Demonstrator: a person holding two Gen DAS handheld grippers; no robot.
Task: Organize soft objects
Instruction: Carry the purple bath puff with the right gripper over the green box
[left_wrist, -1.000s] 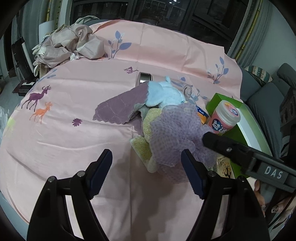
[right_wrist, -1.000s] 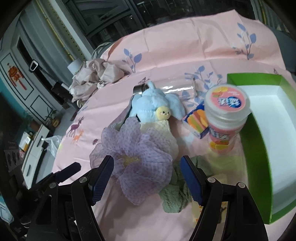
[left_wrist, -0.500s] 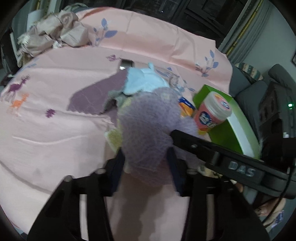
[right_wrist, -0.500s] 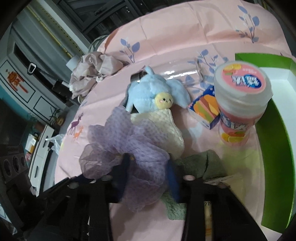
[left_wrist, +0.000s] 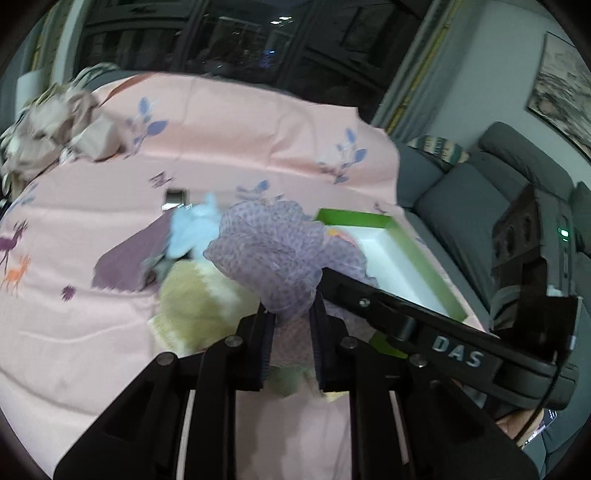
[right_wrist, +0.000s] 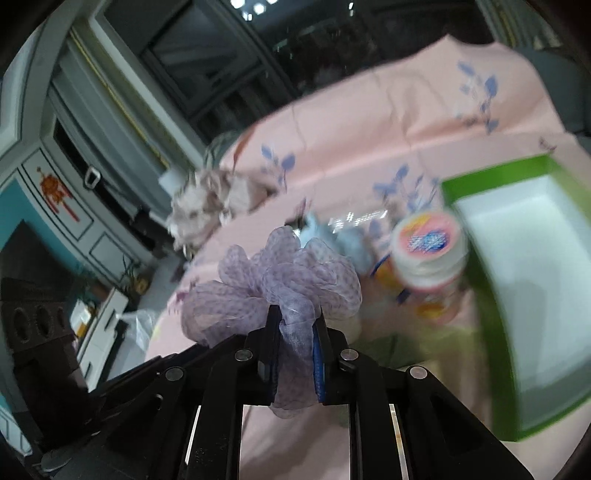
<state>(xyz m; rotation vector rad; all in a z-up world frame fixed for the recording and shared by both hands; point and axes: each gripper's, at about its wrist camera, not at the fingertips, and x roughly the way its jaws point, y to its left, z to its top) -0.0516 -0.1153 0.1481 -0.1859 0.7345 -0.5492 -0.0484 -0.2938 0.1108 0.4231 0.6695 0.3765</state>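
While pinching the purple mesh pouf (left_wrist: 273, 251) from two sides at once, looking well into the carry step, going by the lift. Left tool (left_wrist: 291, 314) narrowed right down and gripping a gather of netting. Right tool (right_wrist: 295, 314) squeezed in just as tight, biting the bunched waist of that same pouf below the frills. Held up over the pink cloth (left_wrist: 229, 133), in front of the blue plush (left_wrist: 192, 229) and above the yellow towel (left_wrist: 192, 295); touching either or hanging free, impossible to tell from these angles. Plenty of blur in both views, so probably caught mid-swing.

Over on the right, the green box (left_wrist: 351, 218), white inside and holding nothing visible, looking like the obvious home for soft things. Beside its near wall, the pink-lidded jar (right_wrist: 428, 258), upright and close to the likely path. Further left, lying flat, the dark purple cloth (left_wrist: 125, 262), waiting its turn with the plush and towel.

Next, most likely: across to the right, up and over the green wall, wide of the jar, then down into the white tray. Calls for both tools travelling together to avoid stretching or tearing the mesh. Then open up, perhaps one side first, and watch for netting snagging on a pad.
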